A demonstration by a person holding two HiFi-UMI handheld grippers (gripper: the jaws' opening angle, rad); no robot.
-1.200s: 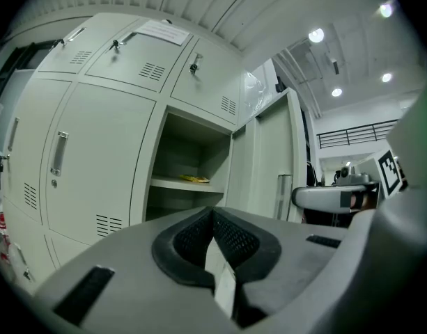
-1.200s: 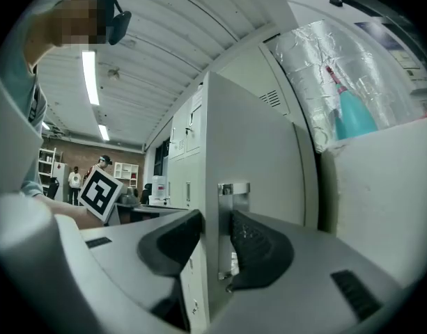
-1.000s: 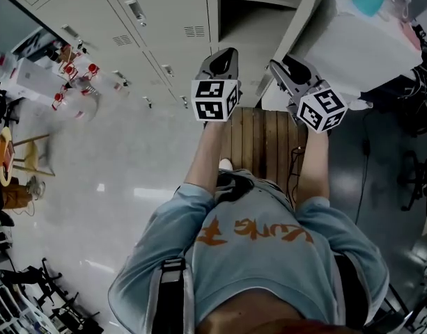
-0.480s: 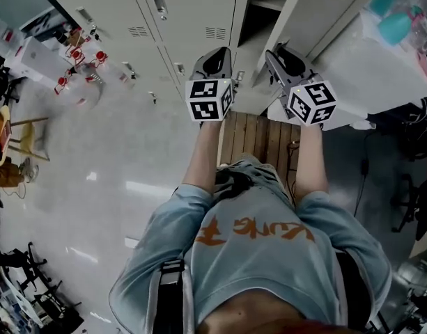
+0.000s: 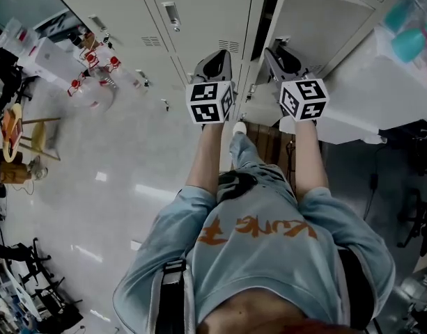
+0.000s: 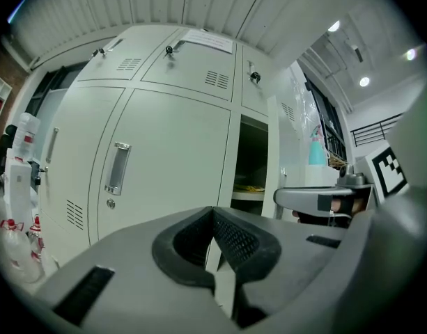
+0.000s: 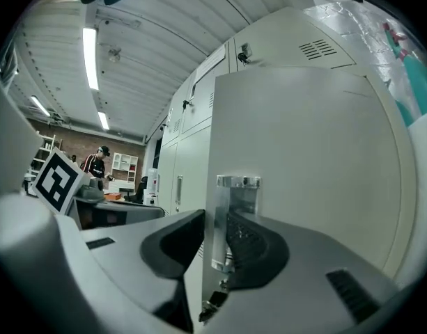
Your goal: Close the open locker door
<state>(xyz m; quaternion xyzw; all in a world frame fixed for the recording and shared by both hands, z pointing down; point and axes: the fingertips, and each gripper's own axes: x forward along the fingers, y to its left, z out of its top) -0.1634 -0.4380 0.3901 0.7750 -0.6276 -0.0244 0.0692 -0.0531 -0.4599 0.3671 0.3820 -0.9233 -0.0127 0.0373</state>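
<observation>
Grey lockers (image 5: 199, 12) fill the top of the head view. One door (image 5: 324, 26) stands swung out to the right of its dark compartment (image 6: 255, 158). My right gripper (image 5: 277, 53) is at this door's free edge. In the right gripper view its jaws are closing around the edge, with the metal handle (image 7: 230, 214) between them. The right pad lies against the handle and a thin gap shows on the left side. My left gripper (image 5: 216, 62) hovers shut before the closed locker (image 6: 164, 165) to the left, holding nothing.
A low table with bottles (image 5: 74, 68) and a stool (image 5: 32, 138) stand at the left. A white table (image 5: 380, 82) with teal items is close on the right, behind the door. Wooden slats (image 5: 269, 145) lie underfoot. A person (image 7: 96, 162) stands far off.
The person has stepped toward the lockers and both grippers have moved forward. The right gripper has come up to the open door's edge, and the door now stands nearer.
</observation>
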